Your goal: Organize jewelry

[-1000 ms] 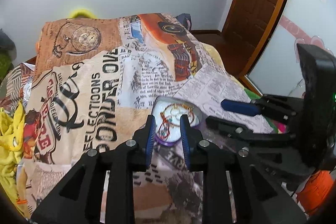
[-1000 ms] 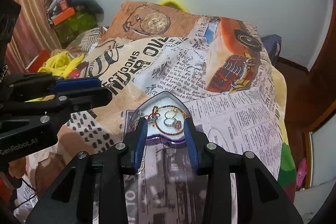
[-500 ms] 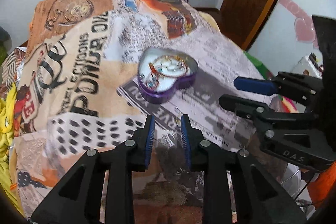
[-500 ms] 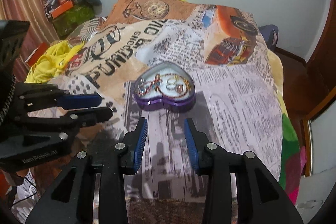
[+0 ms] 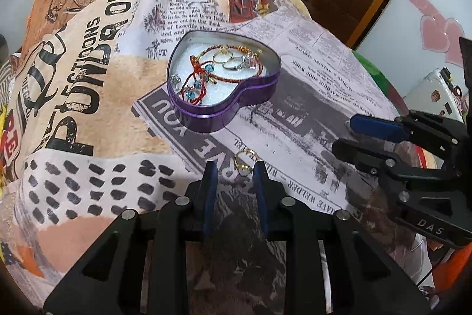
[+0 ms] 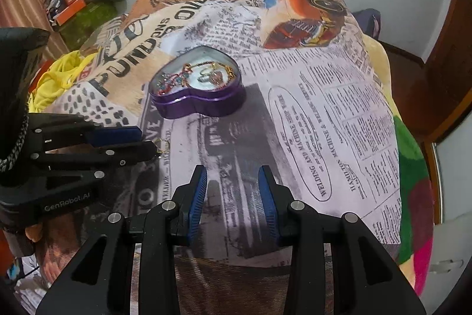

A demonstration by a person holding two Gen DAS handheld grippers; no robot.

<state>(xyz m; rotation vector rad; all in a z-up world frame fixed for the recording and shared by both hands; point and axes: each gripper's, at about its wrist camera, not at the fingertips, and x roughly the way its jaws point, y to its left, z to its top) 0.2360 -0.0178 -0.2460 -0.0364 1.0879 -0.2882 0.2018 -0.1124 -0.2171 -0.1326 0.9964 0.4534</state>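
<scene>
Open left tool frames gold ring; heart-shaped purple tin beyond.

Left gripper: black two-finger tool, blue pads, jaws parted, held low, pointing forward.
Right gripper: same build, jaws parted wider, empty, alongside.

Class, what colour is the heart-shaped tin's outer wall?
Purple, clearest in the left wrist view: heart-shaped tin.
</scene>
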